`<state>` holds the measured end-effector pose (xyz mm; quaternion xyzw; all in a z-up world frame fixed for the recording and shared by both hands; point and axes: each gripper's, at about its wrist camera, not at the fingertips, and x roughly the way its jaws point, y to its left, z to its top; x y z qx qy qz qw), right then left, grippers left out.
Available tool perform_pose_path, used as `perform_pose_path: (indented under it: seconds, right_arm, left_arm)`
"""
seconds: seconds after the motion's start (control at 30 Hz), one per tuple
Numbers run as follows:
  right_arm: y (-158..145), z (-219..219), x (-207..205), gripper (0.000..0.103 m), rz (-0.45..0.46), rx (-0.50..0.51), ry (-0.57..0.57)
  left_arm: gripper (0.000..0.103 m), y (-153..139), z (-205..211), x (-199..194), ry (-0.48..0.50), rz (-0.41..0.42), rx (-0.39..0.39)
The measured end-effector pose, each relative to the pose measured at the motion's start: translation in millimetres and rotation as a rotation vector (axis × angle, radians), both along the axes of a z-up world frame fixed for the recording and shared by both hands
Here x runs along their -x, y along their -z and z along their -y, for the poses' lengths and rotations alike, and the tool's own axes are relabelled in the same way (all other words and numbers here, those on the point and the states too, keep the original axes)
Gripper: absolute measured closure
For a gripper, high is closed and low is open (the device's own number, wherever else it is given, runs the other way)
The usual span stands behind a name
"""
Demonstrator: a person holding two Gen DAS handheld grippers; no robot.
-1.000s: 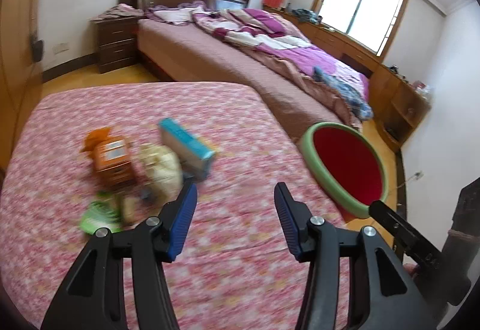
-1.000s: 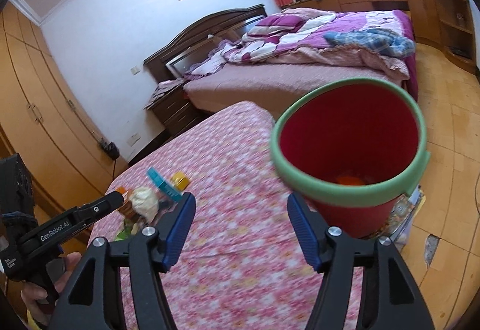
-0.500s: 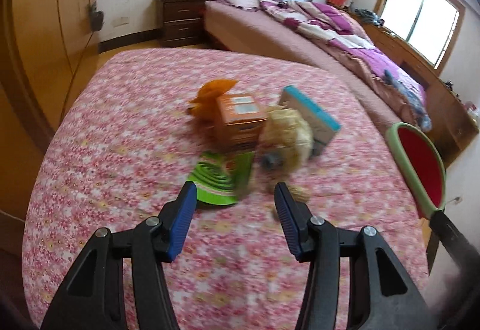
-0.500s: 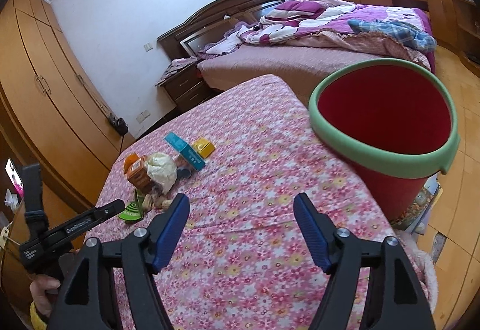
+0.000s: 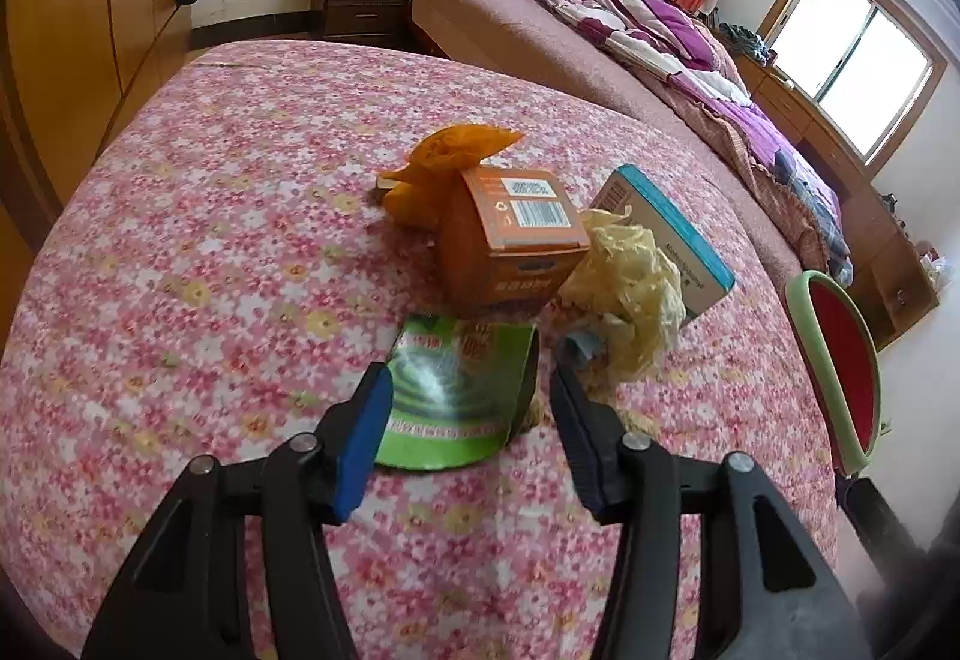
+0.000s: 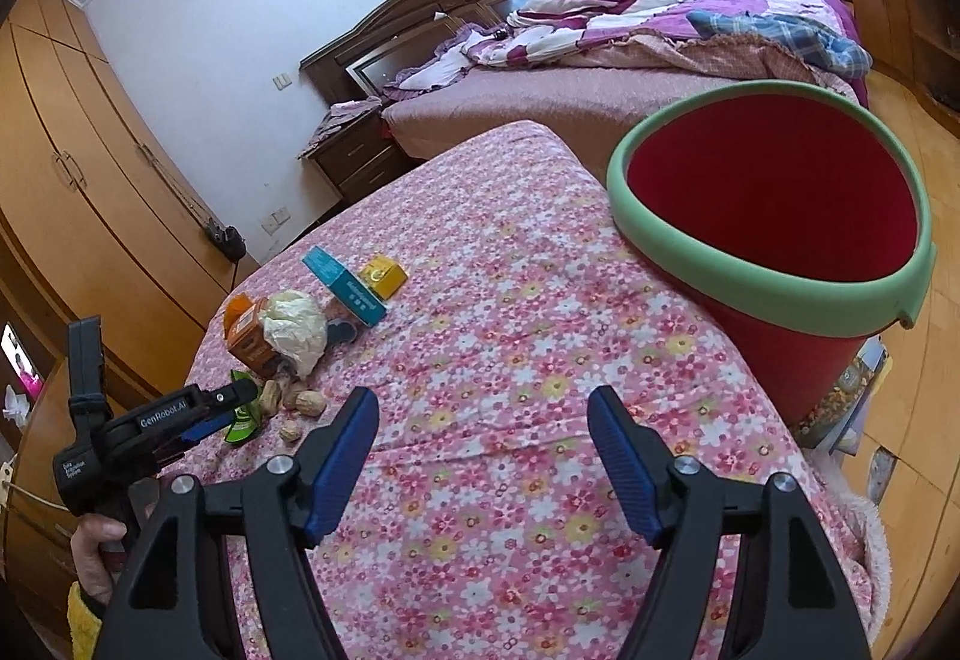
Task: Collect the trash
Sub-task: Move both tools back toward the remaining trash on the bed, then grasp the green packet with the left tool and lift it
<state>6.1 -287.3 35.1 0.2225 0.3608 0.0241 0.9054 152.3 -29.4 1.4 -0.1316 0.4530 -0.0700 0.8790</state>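
A small heap of trash lies on a table covered with a pink flowered cloth [image 5: 228,252]. At its near edge is a flat green wrapper [image 5: 456,396] printed with a spiral. Behind it stands an orange carton [image 5: 510,246] with a barcode on top, an orange plastic bag [image 5: 444,162] touching its far side. A crumpled pale yellow bag [image 5: 630,294] leans against the carton's right, and a white box with a teal edge [image 5: 672,234] lies tilted behind that. A few nutshells [image 6: 300,408] and a small yellow box [image 6: 384,276] lie nearby.

The left gripper [image 5: 468,408] hangs just over the wrapper, its blue-padded jaws spread to either side and just widened, pinching nothing. The right gripper [image 6: 483,438] is also spread, empty over bare cloth, well apart from the heap. A red bin with a green rim [image 6: 768,294] stands just beside the table's right edge.
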Motion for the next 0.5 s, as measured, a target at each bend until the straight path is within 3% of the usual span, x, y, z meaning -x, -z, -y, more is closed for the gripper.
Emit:
perform_pose_path:
  seconds: [0.2, 0.33, 0.37, 0.5]
  right_arm:
    - [6.0, 1.4, -2.9, 0.029, -0.011, -0.009, -0.008]
    - [8.3, 1.2, -3.9, 0.029, -0.015, -0.014, -0.015]
    - [9.0, 0.6, -4.8, 0.029, -0.016, -0.014, -0.016]
    - [9.5, -2.5, -8.0, 0.029, -0.021, -0.013, -0.029]
  left_arm:
    - [0.045, 4.0, 6.2, -10.4, -0.029, 0.016, -0.071]
    - [0.046, 9.6, -1.8, -11.8, -0.073, 0.024, -0.065]
    - [0.048, 9.9, -4.2, -12.3, -0.078, 0.023, -0.06]
    - [0.077, 11.1, -13.3, -12.4, -0.094, 0.016, -0.062]
